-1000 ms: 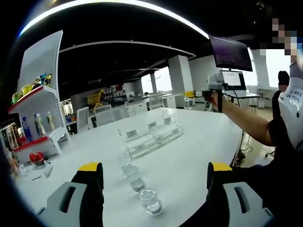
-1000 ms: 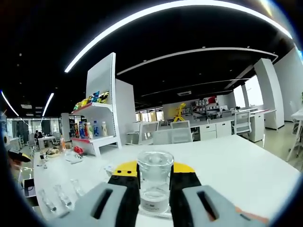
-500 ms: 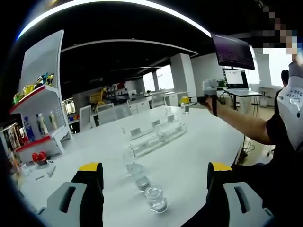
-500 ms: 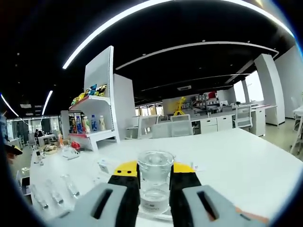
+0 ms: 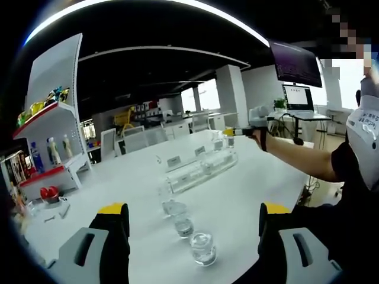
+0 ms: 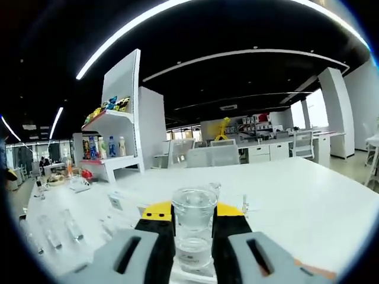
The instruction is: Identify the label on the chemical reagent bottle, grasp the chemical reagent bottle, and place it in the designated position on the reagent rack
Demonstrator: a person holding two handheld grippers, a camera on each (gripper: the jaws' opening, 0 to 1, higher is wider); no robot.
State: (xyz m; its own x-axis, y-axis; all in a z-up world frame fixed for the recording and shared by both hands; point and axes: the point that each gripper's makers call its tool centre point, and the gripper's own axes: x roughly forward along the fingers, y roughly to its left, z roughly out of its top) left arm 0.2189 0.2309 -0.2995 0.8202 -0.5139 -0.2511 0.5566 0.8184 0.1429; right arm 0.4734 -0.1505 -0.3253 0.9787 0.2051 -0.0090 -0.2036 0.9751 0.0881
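Three bottles (image 5: 185,225) and the rack (image 5: 198,170) line the table (image 5: 249,195), bare alongside.

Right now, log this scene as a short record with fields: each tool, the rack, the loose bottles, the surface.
right tool: shut on a clear glass reagent bottle, held upright, near the rack
left tool: open, holding nothing
clear acrylic reagent rack: on the table, small label cards along its side
loose clear glass bottles: three in a row before the left tool
white table: bears rack and bottles
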